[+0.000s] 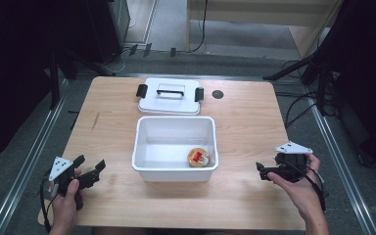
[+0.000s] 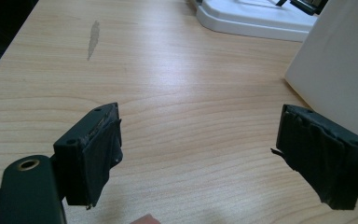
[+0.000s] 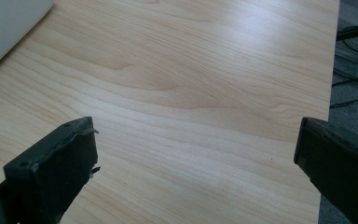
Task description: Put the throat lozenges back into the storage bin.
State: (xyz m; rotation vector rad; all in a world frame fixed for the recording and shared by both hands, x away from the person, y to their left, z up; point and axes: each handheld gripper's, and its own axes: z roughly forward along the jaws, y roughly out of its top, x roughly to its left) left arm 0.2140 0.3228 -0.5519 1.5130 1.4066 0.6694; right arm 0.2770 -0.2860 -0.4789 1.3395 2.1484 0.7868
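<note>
On the wooden bench (image 1: 245,127), a white bin (image 1: 175,169) holding a round tin (image 1: 198,157) stood centred, its lid (image 1: 170,96) behind it, while the left gripper (image 1: 92,169) and right gripper (image 1: 260,171), both spread wide and empty, flanked it over bare wood near the front edge.

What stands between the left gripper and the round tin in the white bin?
The bin's own wall. The tin lies on the floor of the open white bin, and the left gripper, jaws open, is outside its left wall. From above, nothing visible blocks it.
</note>
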